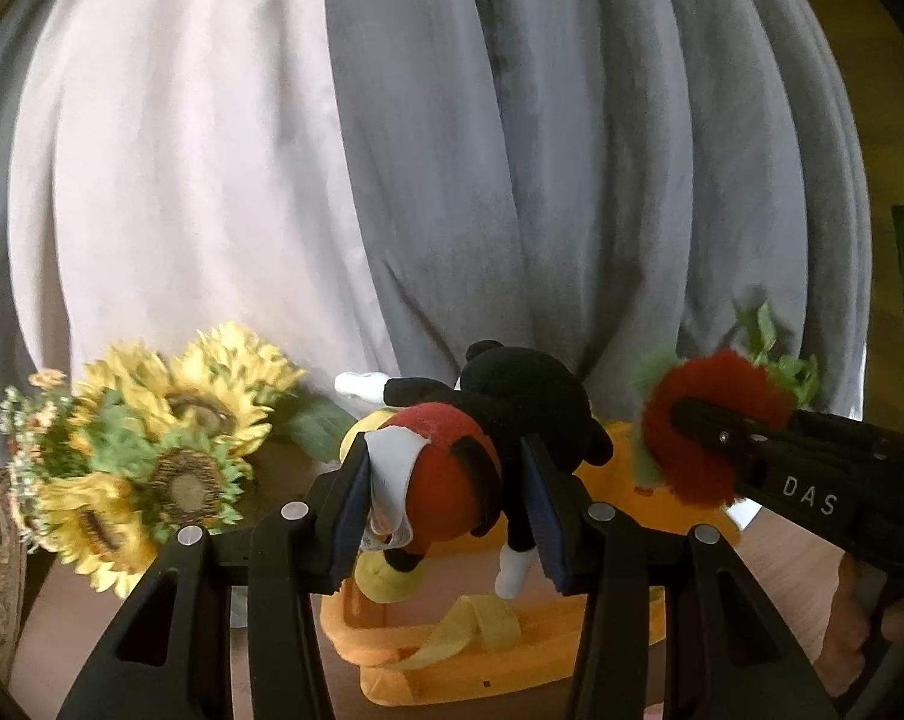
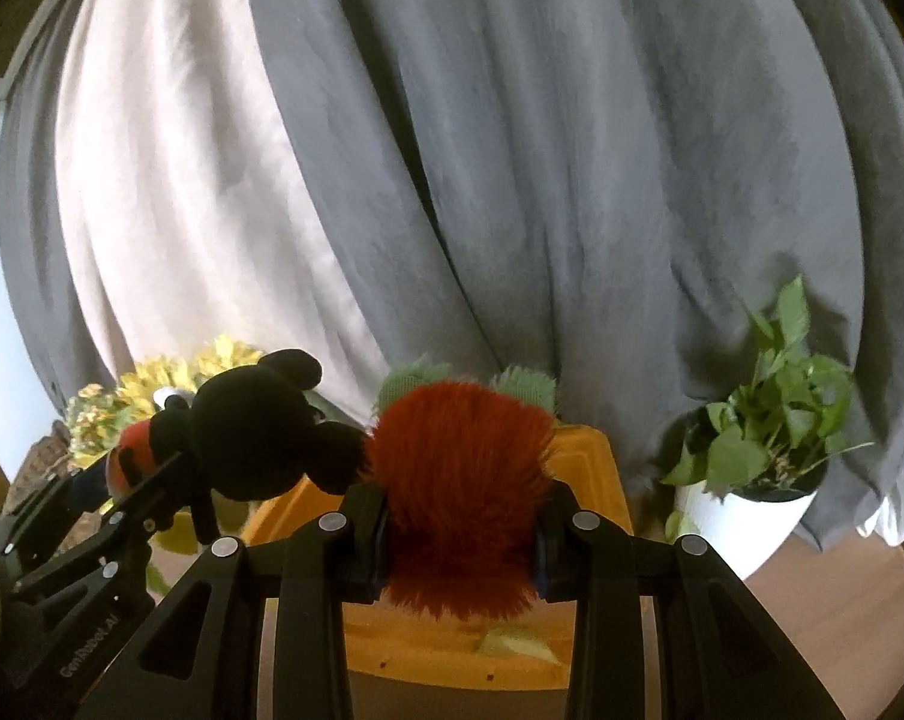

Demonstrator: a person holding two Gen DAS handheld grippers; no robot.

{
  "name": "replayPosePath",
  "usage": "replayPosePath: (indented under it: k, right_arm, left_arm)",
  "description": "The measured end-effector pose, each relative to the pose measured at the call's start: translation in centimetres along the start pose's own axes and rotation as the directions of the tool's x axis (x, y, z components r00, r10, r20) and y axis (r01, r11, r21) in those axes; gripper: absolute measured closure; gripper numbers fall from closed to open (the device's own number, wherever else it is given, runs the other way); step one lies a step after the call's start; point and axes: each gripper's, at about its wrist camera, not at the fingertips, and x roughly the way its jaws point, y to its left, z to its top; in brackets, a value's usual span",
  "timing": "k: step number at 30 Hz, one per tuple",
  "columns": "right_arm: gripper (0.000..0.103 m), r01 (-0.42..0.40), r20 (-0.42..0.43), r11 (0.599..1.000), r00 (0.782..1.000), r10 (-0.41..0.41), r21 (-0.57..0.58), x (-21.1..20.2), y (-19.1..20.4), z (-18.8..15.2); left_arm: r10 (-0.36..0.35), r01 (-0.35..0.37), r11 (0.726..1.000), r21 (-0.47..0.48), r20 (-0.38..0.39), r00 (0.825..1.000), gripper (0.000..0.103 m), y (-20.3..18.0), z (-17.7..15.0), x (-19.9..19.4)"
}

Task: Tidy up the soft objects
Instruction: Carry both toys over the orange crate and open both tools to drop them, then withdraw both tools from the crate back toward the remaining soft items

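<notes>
At the far left of the left wrist view, a bunch of artificial sunflowers [image 1: 164, 450] is standing in front of the grey curtain [image 1: 511, 180]. Just right of it, the left gripper [image 1: 452, 498] is holding a mouse plush toy [image 1: 499, 420] between its two fingers; the jaws are standing partly apart and the pads are pressing on the toy's red body. The toy is lying with its black head away from the camera, and one white-gloved arm is hanging down. It is hanging above an orange fabric bin [image 1: 631, 540], which has a yellow strap [image 1: 469, 630] lying inside.

Further right, the right gripper [image 2: 460, 534] is clamping a red furry plush [image 2: 457, 480] with green fringed parts at the top. Its jaws are narrow, and the fur is bulging out between the pads. This plush is also over the orange bin, just beside the mouse toy.

At the far right, a green potted plant [image 2: 769, 420] in a white pot is standing on the floor near the curtain.
</notes>
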Motion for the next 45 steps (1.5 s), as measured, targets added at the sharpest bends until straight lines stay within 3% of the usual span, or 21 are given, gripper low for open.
replayPosePath:
  k: [13, 21, 23, 24, 25, 28, 45]
  right_arm:
    - [0.067, 0.025, -0.164, 1.000, 0.986, -0.023, 0.008, 8.2, -1.7, -2.1]
    - [0.065, 0.034, -0.236, 0.999, 0.971, -0.030, 0.011, 10.8, -2.4, -3.5]
    - [0.064, 0.039, -0.244, 0.999, 0.969, -0.034, 0.015, 11.2, -2.5, -3.6]
    - [0.063, 0.035, -0.247, 0.999, 0.969, -0.030, 0.017, 11.3, -2.5, -3.7]
    - [0.061, 0.035, -0.252, 0.999, 0.967, -0.030, 0.017, 11.5, -2.5, -3.7]
    - [0.043, 0.043, -0.251, 0.999, 0.967, -0.035, 0.025, 11.4, -2.5, -3.6]
    - [0.029, 0.100, -0.164, 0.994, 0.982, -0.093, 0.035, 4.4, -1.9, -2.6]
  left_arm:
    - [-0.026, 0.029, 0.999, 0.018, -0.183, 0.983, 0.056, -0.2, -2.9, 8.6]
    - [-0.051, 0.056, 0.998, 0.011, -0.250, 0.967, 0.055, -0.1, -4.0, 10.5]
    - [-0.051, 0.055, 0.998, 0.009, -0.251, 0.967, 0.053, 0.0, -4.0, 10.6]
    - [-0.049, 0.054, 0.999, 0.010, -0.251, 0.967, 0.046, -0.1, -3.9, 10.8]
    - [-0.049, 0.053, 0.999, 0.009, -0.248, 0.968, 0.040, -0.1, -3.9, 10.7]
    - [-0.038, 0.042, 0.999, 0.012, -0.232, 0.972, 0.039, -0.1, -3.6, 10.2]
    - [0.034, -0.033, 0.999, 0.007, -0.159, 0.987, 0.016, 0.0, -1.6, 2.4]
